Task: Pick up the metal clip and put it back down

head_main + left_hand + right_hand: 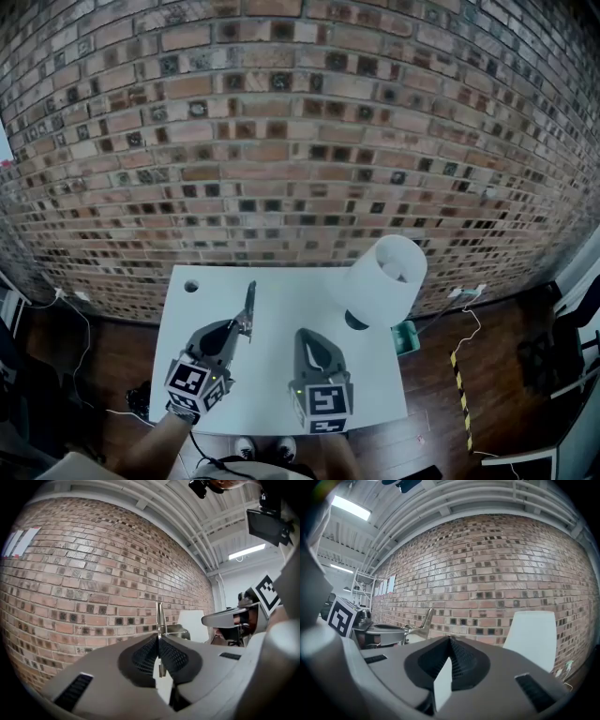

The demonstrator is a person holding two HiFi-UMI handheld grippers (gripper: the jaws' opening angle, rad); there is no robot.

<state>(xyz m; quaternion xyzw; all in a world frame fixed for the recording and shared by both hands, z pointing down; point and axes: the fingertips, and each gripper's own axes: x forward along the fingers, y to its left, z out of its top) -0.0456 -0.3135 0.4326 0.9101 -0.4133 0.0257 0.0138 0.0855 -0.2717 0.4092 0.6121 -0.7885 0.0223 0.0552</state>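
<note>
Nearest me, the left marker cube (197, 384) and right marker cube (326, 405) carry only black-and-white squares. My left gripper (246, 330) points level at the brick wall (300, 141), clamped on the metal clip (249, 302) over the white table (281, 394). Its own view shows the clip upright between the pads, while my right gripper (311, 342), jaws together and empty, sees it side-on.

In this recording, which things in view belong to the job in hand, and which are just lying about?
Part of the job:
- metal clip, clamped in the left hand-held gripper
- white table below it

Just about:
- white lamp on the table
- right hand-held gripper, shut and empty
- brick wall behind
</note>
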